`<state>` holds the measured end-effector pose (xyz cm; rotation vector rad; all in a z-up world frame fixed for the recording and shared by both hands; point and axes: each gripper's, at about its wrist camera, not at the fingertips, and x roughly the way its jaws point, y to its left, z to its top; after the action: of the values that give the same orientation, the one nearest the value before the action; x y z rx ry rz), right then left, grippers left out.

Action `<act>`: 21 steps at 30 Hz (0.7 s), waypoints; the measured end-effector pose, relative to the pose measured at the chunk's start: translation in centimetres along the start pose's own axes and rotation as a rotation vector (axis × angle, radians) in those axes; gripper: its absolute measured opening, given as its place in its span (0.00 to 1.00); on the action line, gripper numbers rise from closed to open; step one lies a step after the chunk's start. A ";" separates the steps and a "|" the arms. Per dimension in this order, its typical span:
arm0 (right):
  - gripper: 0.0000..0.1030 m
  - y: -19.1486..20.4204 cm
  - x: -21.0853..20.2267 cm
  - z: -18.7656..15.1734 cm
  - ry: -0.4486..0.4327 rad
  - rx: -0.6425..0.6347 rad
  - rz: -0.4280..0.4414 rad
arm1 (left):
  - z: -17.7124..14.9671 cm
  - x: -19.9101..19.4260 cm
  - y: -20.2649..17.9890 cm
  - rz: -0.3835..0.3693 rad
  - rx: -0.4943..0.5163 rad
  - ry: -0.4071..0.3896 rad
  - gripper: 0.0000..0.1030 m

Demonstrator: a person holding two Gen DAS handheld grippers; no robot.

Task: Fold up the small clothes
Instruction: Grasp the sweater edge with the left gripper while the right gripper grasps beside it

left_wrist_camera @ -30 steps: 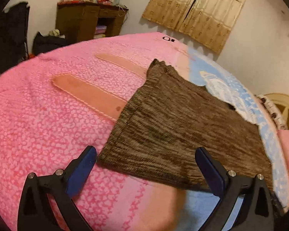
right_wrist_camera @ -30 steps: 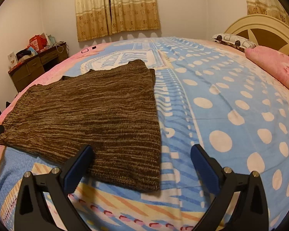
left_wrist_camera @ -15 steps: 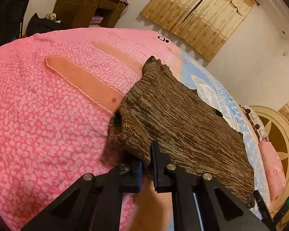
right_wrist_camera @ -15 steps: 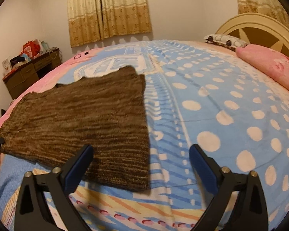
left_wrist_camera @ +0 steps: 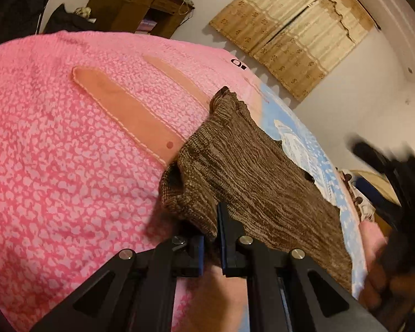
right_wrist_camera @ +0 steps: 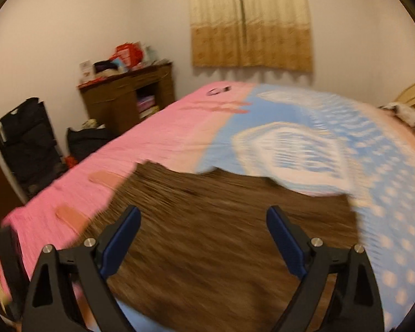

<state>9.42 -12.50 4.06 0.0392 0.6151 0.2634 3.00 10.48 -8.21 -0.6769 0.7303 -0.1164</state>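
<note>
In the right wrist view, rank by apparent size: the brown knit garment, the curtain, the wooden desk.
1. brown knit garment, by far the largest, though it lies nearest the camera.
2. curtain.
3. wooden desk, smallest; it and the curtain are farther away, so true sizes stay unsure.

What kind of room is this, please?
Most likely a bedroom in a home: a wide bed with a pink and blue cover, a curtain on the wall, and a wooden desk with things piled on it.

I see the brown marled knit garment [left_wrist_camera: 251,182] spread mostly flat on the bed, across the pink and blue of the bedspread, with its near corner bunched and lifted off the bedspread.
</note>
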 end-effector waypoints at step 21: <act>0.41 10.6 17.7 0.6 0.309 -0.194 -0.032 | 0.8 0.3 -0.4 0.016 0.005 -0.014 0.06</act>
<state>21.20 2.31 -4.28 -0.2015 0.8940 0.2999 3.79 10.54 -7.66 -0.6668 0.7214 -0.0988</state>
